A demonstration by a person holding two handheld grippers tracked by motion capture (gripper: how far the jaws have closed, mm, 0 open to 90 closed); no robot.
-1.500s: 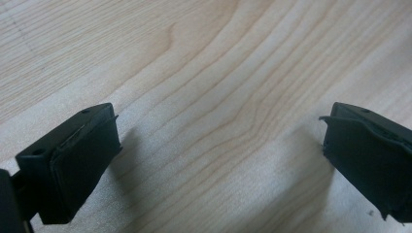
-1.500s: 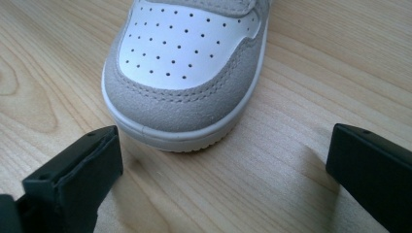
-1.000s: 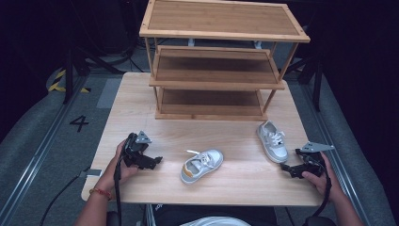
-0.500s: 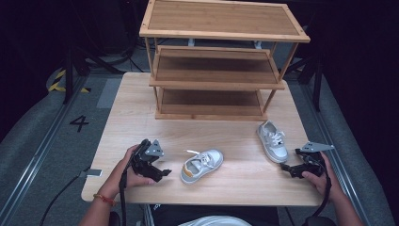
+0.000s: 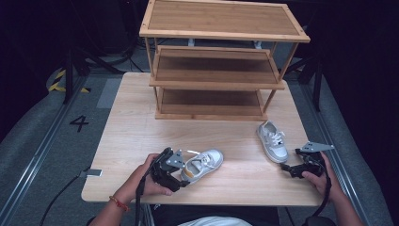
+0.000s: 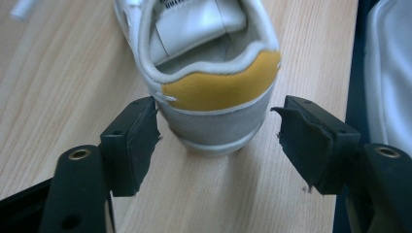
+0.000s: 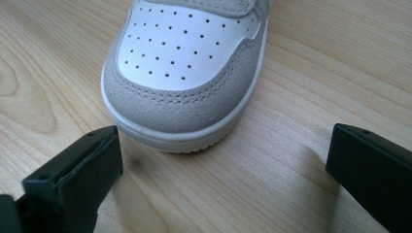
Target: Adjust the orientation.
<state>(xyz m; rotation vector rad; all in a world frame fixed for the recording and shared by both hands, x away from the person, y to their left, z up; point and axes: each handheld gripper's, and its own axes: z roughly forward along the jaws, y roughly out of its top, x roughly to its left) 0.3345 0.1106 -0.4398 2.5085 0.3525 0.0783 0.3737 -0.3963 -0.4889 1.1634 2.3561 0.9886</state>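
Shoe heel (image 6: 219, 104) sits between the spread left claw (image 6: 217, 136) jaws.

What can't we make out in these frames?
- Left shoe: toe cut off by the top edge, left gripper view.
- Its tongue label: print cropped, unreadable.
- Right shoe: heel and laces cut off, right gripper view.
- Rack: bottom shelf's back shadowed by upper shelves, high view.

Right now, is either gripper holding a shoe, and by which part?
Nothing held. Left gripper is open around the yellow-tabbed heel of the near silver-grey sneaker; right gripper is open.
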